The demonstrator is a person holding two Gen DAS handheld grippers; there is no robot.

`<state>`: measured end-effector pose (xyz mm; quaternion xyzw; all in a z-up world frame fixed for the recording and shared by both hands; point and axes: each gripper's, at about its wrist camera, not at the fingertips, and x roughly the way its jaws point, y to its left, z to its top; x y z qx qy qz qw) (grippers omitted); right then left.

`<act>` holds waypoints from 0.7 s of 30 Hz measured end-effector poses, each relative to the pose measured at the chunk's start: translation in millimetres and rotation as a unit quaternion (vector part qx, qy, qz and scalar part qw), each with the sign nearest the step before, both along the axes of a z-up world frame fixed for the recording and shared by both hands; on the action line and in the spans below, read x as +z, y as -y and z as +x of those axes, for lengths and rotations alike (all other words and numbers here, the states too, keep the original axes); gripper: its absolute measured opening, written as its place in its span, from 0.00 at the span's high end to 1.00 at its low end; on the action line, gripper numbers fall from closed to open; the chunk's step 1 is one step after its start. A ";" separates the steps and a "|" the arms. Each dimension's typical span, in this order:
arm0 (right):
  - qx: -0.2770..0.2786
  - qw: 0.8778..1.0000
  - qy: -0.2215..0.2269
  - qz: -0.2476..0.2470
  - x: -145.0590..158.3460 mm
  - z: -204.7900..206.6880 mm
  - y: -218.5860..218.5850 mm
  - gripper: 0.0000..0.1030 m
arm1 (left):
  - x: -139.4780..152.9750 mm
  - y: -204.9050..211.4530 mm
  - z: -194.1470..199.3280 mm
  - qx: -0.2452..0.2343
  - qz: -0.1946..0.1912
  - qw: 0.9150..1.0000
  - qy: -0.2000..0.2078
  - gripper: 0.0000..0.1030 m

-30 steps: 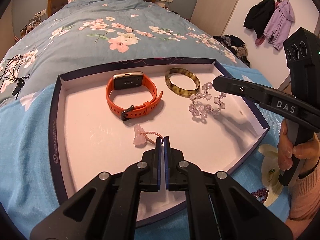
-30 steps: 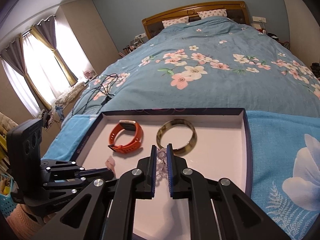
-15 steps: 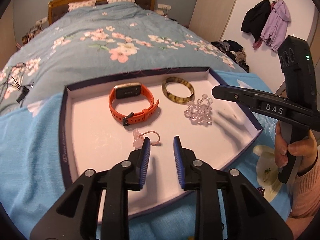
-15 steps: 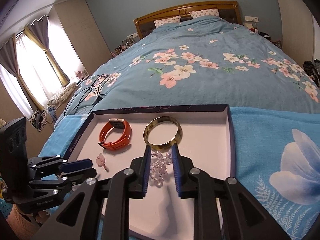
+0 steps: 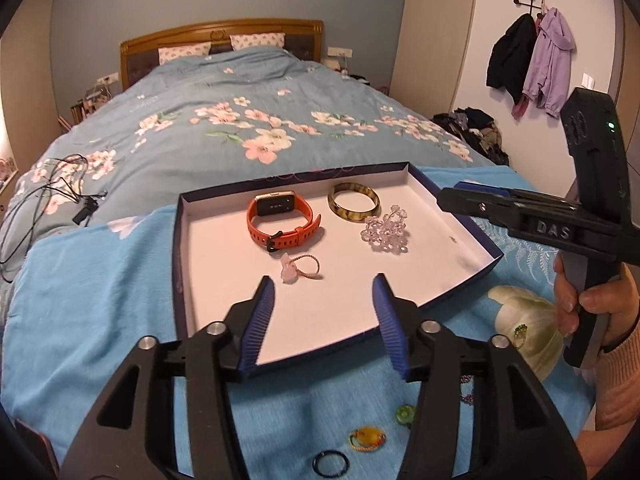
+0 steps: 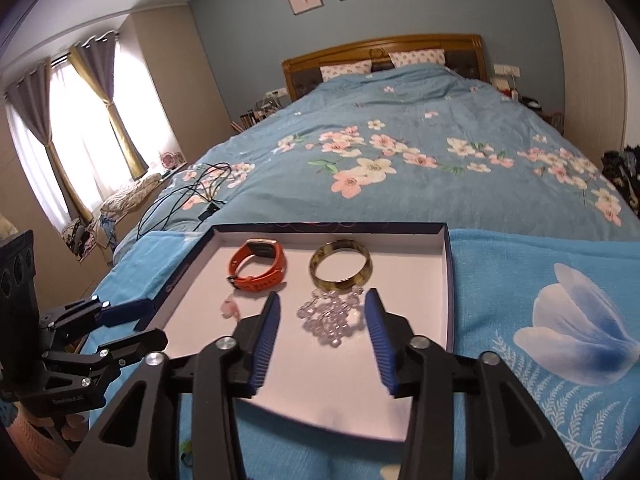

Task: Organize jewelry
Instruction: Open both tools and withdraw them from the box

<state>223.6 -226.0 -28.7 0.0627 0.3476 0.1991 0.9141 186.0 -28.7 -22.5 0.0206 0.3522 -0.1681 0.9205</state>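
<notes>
A shallow white tray with a dark blue rim [image 5: 178,248] [image 6: 447,264] lies on the bed. In it lie an orange watch [image 5: 280,222] [image 6: 260,264], a tortoiseshell bangle [image 5: 354,204] [image 6: 340,266], a clear bead bracelet [image 5: 386,232] [image 6: 330,316] and a pink charm on a cord [image 5: 298,270] [image 6: 231,306]. My left gripper [image 5: 323,300] is open and empty over the tray's near edge. My right gripper [image 6: 320,320] is open and empty, its fingers either side of the bead bracelet, above it.
Loose pieces lie on the blue blanket in front of the tray: a yellow oval charm [image 5: 368,438], a dark ring [image 5: 330,463], a green bead [image 5: 404,414] and a green ring [image 5: 519,331]. Black cables [image 5: 48,196] lie on the bed at left.
Both grippers opened wide, letting go of the pink charm and the bead bracelet in the tray. Both pulled back and up from the tray.
</notes>
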 end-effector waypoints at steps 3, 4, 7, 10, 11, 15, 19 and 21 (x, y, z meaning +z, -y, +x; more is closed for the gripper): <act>0.008 1.000 0.020 -0.009 5.6 -16.6 -3.6 0.51 | 3.1 -0.4 -13.6 0.006 0.003 1.000 0.010 0.41; 0.010 1.000 0.023 -0.011 6.9 -20.1 -4.5 0.50 | 4.0 -0.8 -16.5 0.007 0.002 1.000 0.012 0.40; 0.016 0.999 0.039 -0.019 12.6 -33.6 -7.8 0.44 | 5.9 -0.2 -26.5 0.011 0.003 1.000 0.018 0.34; 0.021 0.998 0.055 -0.026 15.9 -44.6 -12.4 0.40 | 6.1 -0.1 -35.1 0.015 0.007 1.000 0.025 0.30; 0.024 0.998 0.059 -0.030 16.6 -48.0 -14.0 0.38 | 5.7 -0.1 -37.4 0.017 0.008 0.999 0.026 0.25; 0.032 0.997 0.067 -0.033 16.1 -61.5 -18.2 0.34 | 3.8 -1.6 -47.1 0.031 0.013 0.999 0.033 0.19; 0.033 0.996 0.072 -0.048 11.8 -74.0 -22.4 0.30 | 0.7 -3.3 -54.6 0.041 0.015 0.998 0.034 0.13; 0.035 0.996 0.071 -0.050 8.5 -80.0 -23.3 0.29 | -0.9 -4.8 -59.6 0.048 0.011 0.998 0.034 0.09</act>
